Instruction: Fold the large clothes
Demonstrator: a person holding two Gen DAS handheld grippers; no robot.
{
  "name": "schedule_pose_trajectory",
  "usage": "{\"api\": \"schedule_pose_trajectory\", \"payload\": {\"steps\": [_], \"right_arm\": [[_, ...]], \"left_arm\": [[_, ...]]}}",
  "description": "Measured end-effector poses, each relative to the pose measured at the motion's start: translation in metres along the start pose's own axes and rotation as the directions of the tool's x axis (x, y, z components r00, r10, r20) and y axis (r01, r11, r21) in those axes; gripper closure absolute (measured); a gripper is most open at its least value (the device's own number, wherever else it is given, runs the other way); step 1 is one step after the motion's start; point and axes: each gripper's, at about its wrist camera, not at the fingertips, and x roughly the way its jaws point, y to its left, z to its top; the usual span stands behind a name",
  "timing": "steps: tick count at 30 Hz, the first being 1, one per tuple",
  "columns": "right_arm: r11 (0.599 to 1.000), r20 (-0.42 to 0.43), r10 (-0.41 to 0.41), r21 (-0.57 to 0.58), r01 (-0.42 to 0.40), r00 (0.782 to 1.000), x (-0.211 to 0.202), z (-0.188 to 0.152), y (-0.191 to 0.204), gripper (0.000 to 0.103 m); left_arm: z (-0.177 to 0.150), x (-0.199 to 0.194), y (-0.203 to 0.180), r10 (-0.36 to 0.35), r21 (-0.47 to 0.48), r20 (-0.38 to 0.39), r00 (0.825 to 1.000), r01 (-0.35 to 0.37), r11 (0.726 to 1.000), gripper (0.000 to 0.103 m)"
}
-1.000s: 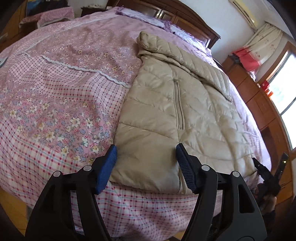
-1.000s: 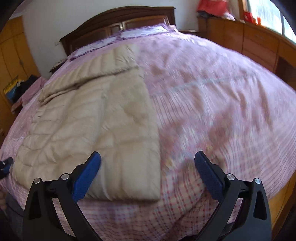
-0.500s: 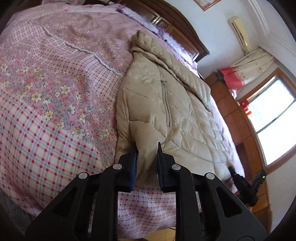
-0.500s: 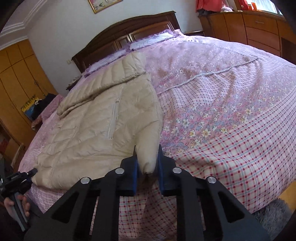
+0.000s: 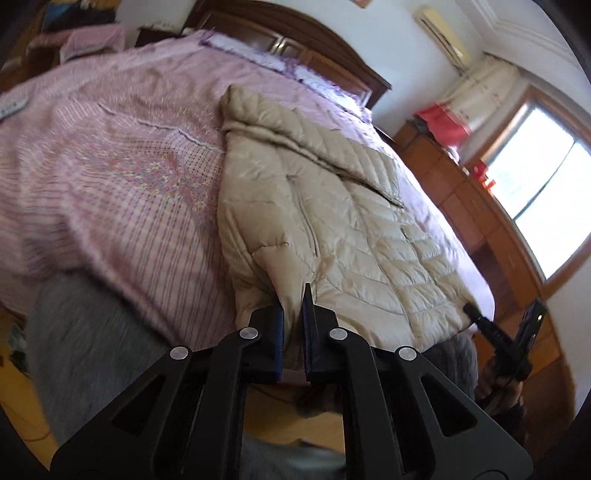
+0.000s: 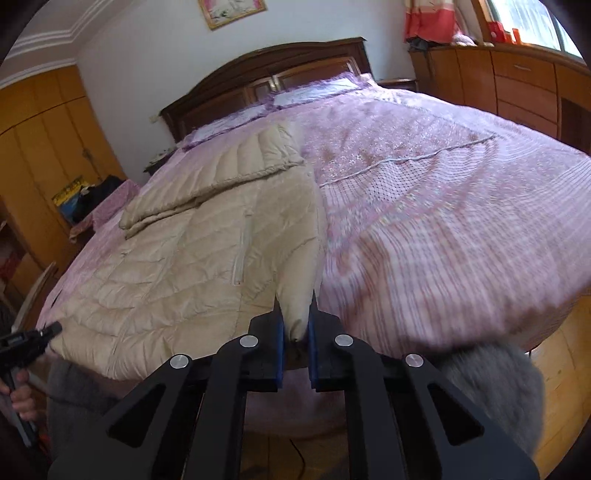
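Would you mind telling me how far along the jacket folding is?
Done: the beige jacket lies lengthwise on the bed, sides folded in. In hand: the left tool and right tool each pinch a hem corner. Left: folding the hem toward the collar.

This is a bedroom in a home. A wide bed fills the middle of both views under a pink floral and checked bedspread [image 6: 424,192], with a dark carved wooden headboard [image 6: 266,74] and pillows [image 6: 310,94] at the top of the frame. Orange-brown wardrobes [image 6: 48,140] stand at the left of the right wrist view, wooden drawers [image 6: 517,81] at its upper right. In the left wrist view, a curtained window [image 5: 535,173] sits at the right and an air conditioner [image 5: 441,33] at the upper right. A framed picture [image 6: 232,11] hangs above the headboard.
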Motion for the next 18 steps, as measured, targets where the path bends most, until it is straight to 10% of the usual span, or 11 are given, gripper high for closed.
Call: {"api": "schedule_pose_trajectory", "payload": {"steps": [9,18], "right_arm": [[0.998,-0.038,-0.012,0.057,0.014,0.999,-0.075,-0.058,0.015,0.092],[0.995,0.086,-0.045,-0.086,0.052,0.995,-0.115,-0.056,0.045,0.093]], "left_arm": [[-0.087,-0.068,-0.015,0.118,0.102,-0.002,0.993,-0.117,0.988,0.095],[-0.065,-0.105,-0.039,0.082,0.2,0.168,0.982,-0.115,0.973,0.095]]}}
